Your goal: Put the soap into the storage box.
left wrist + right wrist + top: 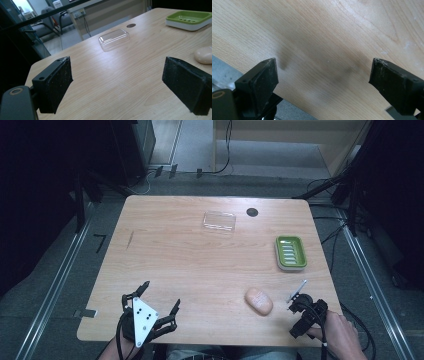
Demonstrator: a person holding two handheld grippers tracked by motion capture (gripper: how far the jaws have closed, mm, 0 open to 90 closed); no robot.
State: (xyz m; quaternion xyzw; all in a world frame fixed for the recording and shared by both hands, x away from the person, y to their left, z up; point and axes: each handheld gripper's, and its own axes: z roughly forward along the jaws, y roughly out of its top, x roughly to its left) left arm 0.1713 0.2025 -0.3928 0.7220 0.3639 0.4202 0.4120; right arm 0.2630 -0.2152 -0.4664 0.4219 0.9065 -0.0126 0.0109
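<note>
Table [190,265]: light wood, fine grain pattern, pale tan. Soap bar [258,300]: peach-pink, plain. Soap dish [291,253]: lime green top with a row of slots, white base. Lid [219,221]: clear plastic, glossy highlights. Round grommet [252,212] near the far edge: dark brown-black. Left gripper [161,303]: black, with a light grey three-cornered plate [142,315] carrying small dark dots. Right gripper [299,299]: black; jaw pads matte black with pale specks in the right gripper view. Floor [60,270]: grey carpet, silver rails [52,290] along both sides. Far wall panel [290,135]: beige.
</note>
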